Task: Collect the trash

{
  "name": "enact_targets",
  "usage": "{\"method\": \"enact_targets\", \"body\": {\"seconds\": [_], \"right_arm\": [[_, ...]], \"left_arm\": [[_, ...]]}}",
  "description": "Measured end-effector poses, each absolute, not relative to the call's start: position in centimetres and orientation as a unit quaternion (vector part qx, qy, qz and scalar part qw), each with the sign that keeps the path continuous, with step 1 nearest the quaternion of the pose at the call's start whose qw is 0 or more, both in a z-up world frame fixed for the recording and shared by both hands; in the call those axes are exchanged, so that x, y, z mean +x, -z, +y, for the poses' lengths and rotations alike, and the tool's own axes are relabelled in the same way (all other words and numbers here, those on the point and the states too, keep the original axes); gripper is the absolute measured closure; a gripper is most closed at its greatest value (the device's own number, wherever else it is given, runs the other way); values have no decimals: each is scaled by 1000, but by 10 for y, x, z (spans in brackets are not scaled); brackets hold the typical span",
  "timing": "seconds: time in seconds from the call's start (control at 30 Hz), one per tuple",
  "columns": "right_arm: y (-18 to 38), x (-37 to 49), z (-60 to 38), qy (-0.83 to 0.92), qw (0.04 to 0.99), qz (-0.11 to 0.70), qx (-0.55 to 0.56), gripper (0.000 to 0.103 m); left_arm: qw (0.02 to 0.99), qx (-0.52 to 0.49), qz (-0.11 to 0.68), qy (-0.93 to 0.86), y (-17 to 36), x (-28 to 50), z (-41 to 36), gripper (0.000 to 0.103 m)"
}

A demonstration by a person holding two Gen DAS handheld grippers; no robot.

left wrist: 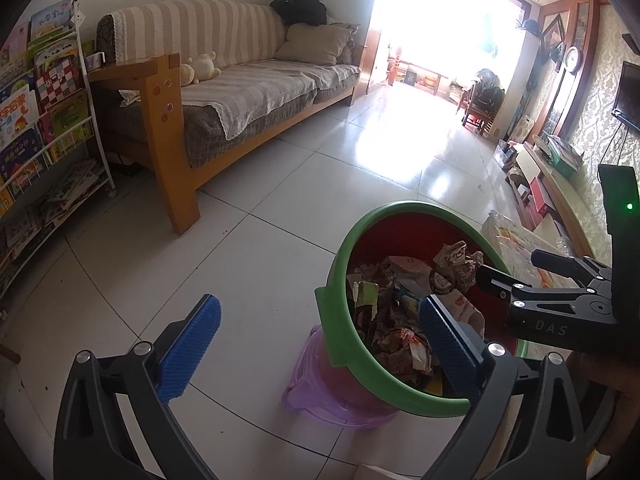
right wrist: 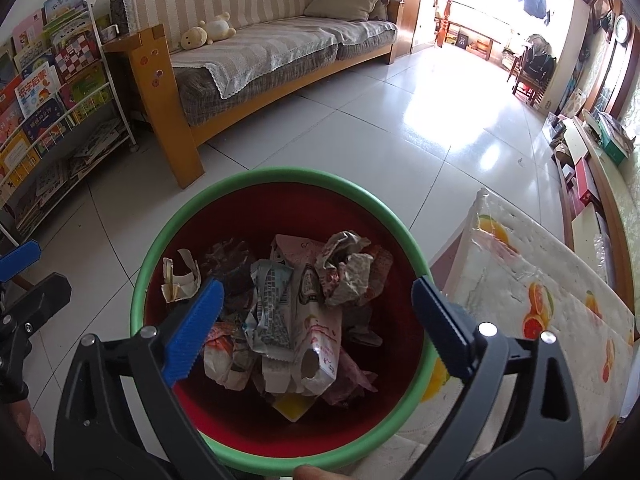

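Note:
A red trash bin with a green rim (right wrist: 180,216) stands on the floor, filled with crumpled wrappers and paper (right wrist: 296,304). My right gripper (right wrist: 316,312) is open and empty, held right above the bin's mouth. In the left wrist view the bin (left wrist: 340,320) is at lower right, and my left gripper (left wrist: 320,320) is open and empty, its right finger over the bin's near rim, its left finger over the floor. The right gripper's black body (left wrist: 560,296) shows over the bin from the right.
A table with a fruit-print cloth (right wrist: 532,292) stands right of the bin. A purple plastic stool (left wrist: 316,392) sits beside the bin. A wooden sofa (left wrist: 248,92) and a book rack (left wrist: 44,120) line the left wall. A low TV cabinet (left wrist: 552,184) runs along the right.

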State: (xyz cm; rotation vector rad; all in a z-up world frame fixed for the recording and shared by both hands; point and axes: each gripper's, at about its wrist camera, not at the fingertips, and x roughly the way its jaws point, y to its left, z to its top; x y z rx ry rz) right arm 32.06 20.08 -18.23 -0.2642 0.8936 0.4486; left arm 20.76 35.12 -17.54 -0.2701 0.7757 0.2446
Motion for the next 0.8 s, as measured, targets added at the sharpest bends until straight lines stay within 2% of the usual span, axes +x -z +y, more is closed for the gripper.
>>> {"method": "enact_targets", "body": {"seconds": [0.13, 0.4, 0.8], "right_arm": [[178, 314, 193, -211, 871, 427, -121, 5], [163, 293, 155, -204, 874, 427, -108, 5], [133, 247, 42, -136, 898, 412, -76, 5]], "left_arm": [[902, -126, 393, -128, 175, 208, 346, 8], [901, -93, 406, -119, 162, 208, 306, 8], [913, -23, 402, -56, 136, 208, 175, 8]]}}
